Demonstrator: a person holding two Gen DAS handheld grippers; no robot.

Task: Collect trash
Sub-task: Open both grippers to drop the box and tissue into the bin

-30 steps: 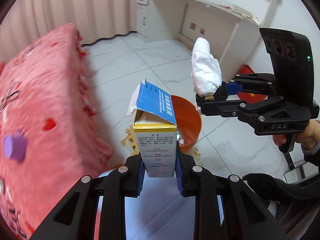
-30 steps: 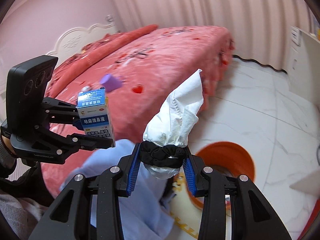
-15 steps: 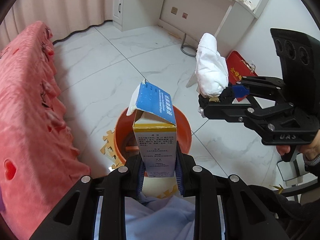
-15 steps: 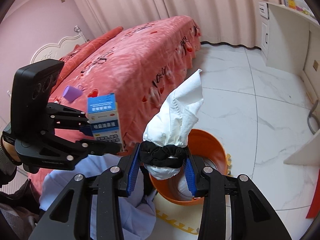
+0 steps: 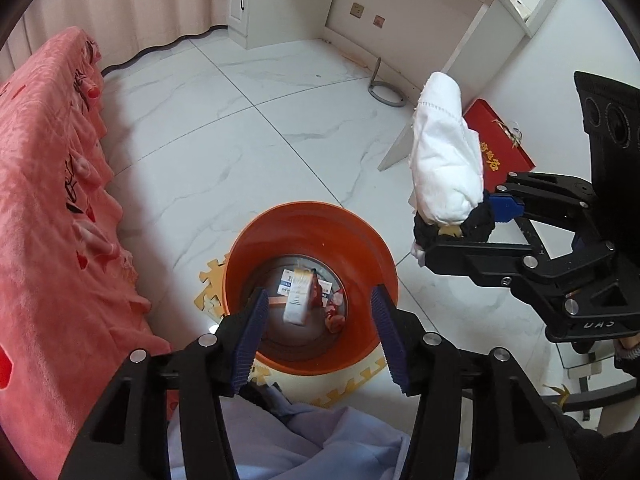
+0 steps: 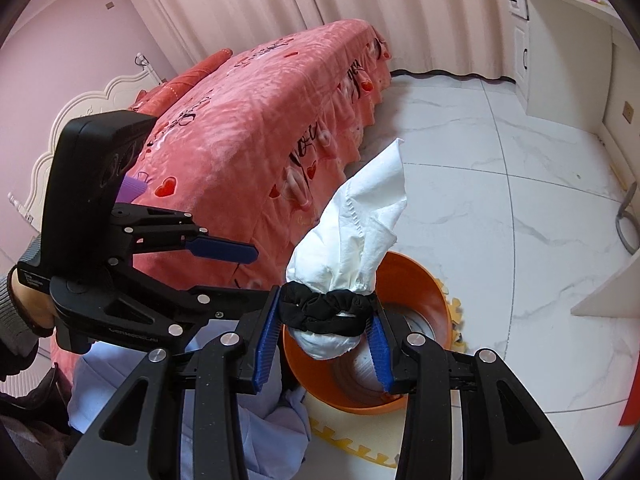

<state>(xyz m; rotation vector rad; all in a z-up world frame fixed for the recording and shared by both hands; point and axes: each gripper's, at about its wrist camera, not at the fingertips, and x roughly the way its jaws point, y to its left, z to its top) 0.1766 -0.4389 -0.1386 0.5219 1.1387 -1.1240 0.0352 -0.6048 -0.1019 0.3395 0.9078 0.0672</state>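
Observation:
The orange bin (image 5: pixel 360 240) stands on the floor straight below my left gripper (image 5: pixel 319 294). The left jaws are opening and nothing is between them. The white and yellow carton (image 5: pixel 298 300) lies inside the bin among other packets. My right gripper (image 6: pixel 325 308) is shut on a white tissue bundle (image 6: pixel 352 248) ringed by a black scrunchie (image 6: pixel 320 312). It hangs over the near rim of the bin (image 6: pixel 420 280). In the left wrist view, the right gripper (image 5: pixel 460 228) holds the bundle (image 5: pixel 444 168) to the right of the bin. The left gripper (image 6: pixel 248 272) shows empty in the right wrist view.
A bed with a pink cover (image 5: pixel 48 200) runs along the left, with a purple item (image 6: pixel 134 190) on it. Yellow foam mat pieces (image 5: pixel 208 292) lie under the bin. A white desk (image 5: pixel 460 20), a red box (image 5: pixel 496 148) and a person's pale blue clothing (image 5: pixel 300 440) surround it.
The left gripper opened and let go of the carton, which now lies in the bin. Both grippers came lower and closer over the bin. The right still holds the bundle.

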